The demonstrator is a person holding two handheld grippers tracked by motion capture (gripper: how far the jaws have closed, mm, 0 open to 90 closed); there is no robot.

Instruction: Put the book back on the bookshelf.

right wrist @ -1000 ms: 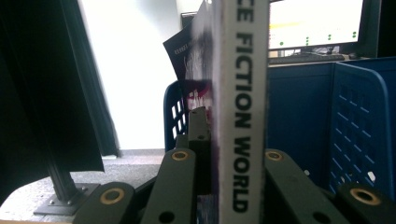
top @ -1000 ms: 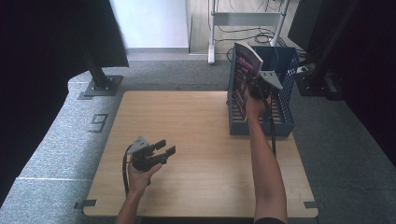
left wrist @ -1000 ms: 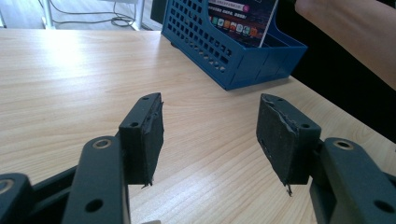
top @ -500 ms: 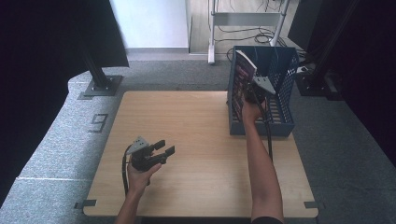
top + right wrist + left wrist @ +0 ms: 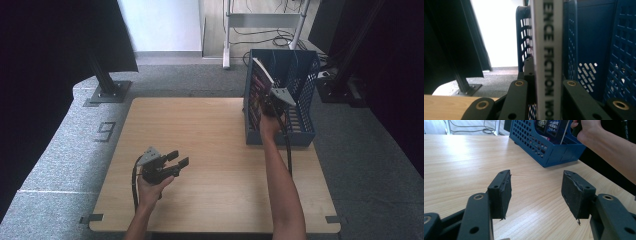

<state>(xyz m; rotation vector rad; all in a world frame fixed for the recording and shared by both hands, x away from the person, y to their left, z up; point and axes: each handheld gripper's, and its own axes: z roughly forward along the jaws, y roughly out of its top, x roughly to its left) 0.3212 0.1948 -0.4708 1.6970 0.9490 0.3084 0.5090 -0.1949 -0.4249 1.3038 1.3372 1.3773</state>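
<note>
Clamping a thin white-spined book (image 5: 546,60) edge-on between both black jaws, right gripper (image 5: 272,102) poised at the near left corner of the blue perforated plastic crate (image 5: 305,90). Spine upright in the right gripper view, black lettering running along it, pads pressed flat against both covers. Book partly inside the crate, leaning against the left wall, top edge raised above the rim in the high view. Dark, colourful cover faced left toward the open table. Grey three-cornered plate visible on top of the gripper; black cable trailed back along the forearm. Crate stood on the far right part of the light wooden table (image 5: 210,145), right wall close to the table edge.

Left gripper (image 5: 172,162) held low over the near left part of the table, well apart from the crate. Jaws parted, nothing between the pads (image 5: 501,195), bare wood grain seen through the gap. Pointed toward the crate, right forearm seen beyond it in the left gripper view.

Grey carpeted floor (image 5: 65,165) surrounded the table; black stand base (image 5: 107,92) fixed beyond the far left corner.
</note>
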